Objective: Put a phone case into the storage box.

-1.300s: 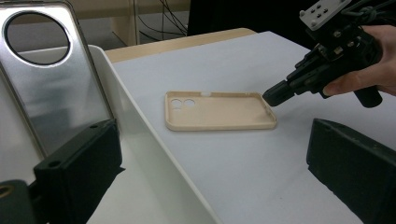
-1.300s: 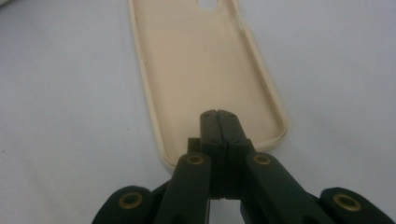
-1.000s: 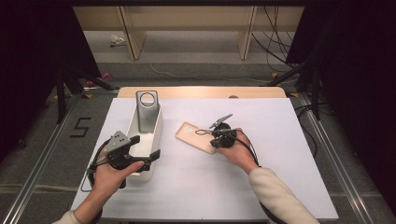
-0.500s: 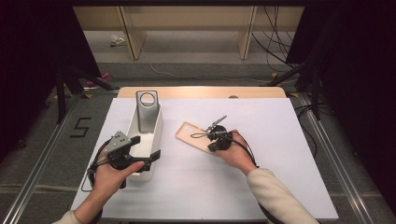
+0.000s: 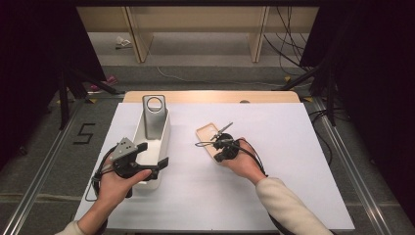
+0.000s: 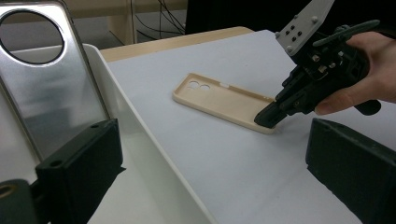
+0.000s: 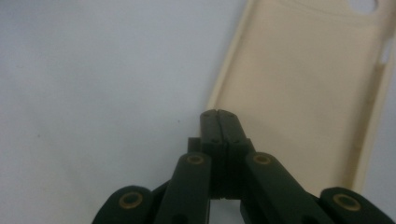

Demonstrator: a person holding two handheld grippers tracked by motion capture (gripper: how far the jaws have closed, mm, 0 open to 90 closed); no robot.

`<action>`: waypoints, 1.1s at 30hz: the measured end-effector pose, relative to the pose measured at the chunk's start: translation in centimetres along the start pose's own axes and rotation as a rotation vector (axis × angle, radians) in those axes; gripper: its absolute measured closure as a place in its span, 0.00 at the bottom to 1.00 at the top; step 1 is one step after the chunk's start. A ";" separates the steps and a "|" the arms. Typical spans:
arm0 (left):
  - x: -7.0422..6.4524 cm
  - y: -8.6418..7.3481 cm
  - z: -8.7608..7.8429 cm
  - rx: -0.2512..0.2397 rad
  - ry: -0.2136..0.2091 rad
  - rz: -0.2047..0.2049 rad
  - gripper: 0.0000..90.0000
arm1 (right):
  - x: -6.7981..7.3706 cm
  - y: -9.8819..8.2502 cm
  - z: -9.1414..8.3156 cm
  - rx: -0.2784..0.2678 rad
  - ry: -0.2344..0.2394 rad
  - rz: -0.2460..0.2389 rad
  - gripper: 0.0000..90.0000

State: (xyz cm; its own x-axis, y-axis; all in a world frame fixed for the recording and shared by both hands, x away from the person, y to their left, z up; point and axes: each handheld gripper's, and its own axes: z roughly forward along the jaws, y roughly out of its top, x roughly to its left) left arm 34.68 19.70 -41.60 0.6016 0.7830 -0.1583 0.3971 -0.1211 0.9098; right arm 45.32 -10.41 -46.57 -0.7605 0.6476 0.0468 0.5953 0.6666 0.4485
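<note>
A beige phone case (image 5: pixel 208 134) lies open side up on the white table, its camera holes at the far end (image 6: pixel 198 86). My right gripper (image 5: pixel 219 156) is shut, its joined tips (image 7: pixel 218 114) pressed down at the rim of the case (image 7: pixel 299 84) near its near corner. A white tray (image 5: pixel 164 132) at the left holds a silvery clear case (image 5: pixel 154 120) with a round hole, standing against the far wall. My left gripper (image 5: pixel 152 154) is open and straddles the tray's right wall (image 6: pixel 140 135), one jaw inside and one outside.
White paper (image 5: pixel 274 191) covers the tabletop; a wooden strip (image 5: pixel 210 96) shows at its far edge. Metal rails (image 5: pixel 342 147) run along both sides. Cables (image 5: pixel 284 54) and shelf legs stand on the floor beyond.
The beige case has shifted slightly to the right with the right gripper at its near end. The left gripper has stayed at the tray.
</note>
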 end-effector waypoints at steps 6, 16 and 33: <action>-0.1 0.0 0.0 0.000 -0.004 0.003 0.04 | 0.2 0.1 0.2 -0.009 0.027 0.010 1.00; -0.2 0.0 0.1 0.001 -0.006 0.004 0.04 | 1.0 0.5 0.7 -0.039 0.083 0.044 1.00; -0.2 0.0 0.1 0.001 -0.009 0.003 0.04 | 2.7 1.5 2.0 -0.097 0.145 0.061 1.00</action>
State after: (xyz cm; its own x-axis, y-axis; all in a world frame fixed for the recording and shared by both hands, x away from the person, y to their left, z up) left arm 34.61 19.48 -41.62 0.6089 0.7773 -0.1586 0.3960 -0.1247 0.9097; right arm 44.70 -6.90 -47.57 -0.7573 0.6210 0.2019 0.6190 0.5842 0.5249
